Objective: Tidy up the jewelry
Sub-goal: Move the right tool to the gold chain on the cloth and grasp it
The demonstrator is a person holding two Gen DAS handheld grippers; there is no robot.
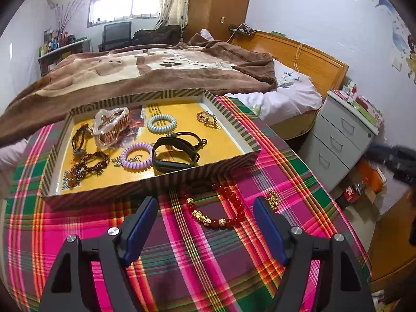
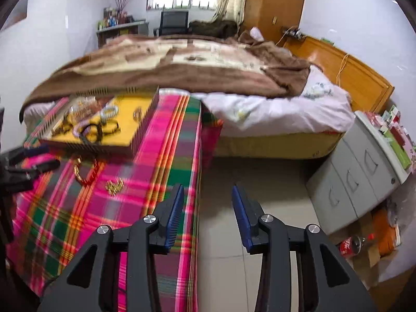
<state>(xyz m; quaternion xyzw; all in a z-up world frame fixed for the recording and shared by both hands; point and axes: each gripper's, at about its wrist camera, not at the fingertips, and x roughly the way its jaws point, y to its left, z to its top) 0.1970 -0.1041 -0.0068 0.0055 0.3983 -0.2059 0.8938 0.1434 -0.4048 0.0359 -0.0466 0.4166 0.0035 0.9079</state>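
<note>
A striped box tray (image 1: 228, 160) with a yellow floor holds several pieces: a black band (image 1: 174, 153), a purple coil tie (image 1: 136, 155), a blue coil tie (image 1: 161, 123), brown bead bracelets (image 1: 91, 162) and a gold clip (image 1: 208, 118). A red bead bracelet with gold charms (image 1: 221, 208) lies on the plaid cloth (image 1: 182, 260) in front of the tray, between my open left gripper (image 1: 205, 208) fingers. A small gold piece (image 1: 272, 199) lies by the right finger. My right gripper (image 2: 208, 195) is open and empty over the table's right edge. The tray (image 2: 143, 124), red bracelet (image 2: 87, 171) and gold piece (image 2: 114, 186) show in the right wrist view too.
A bed with a brown blanket (image 1: 156, 70) stands behind the table. A grey drawer cabinet (image 1: 340, 140) and a cola bottle (image 1: 353, 191) on the floor are to the right. The floor (image 2: 247, 171) drops off past the table's right edge.
</note>
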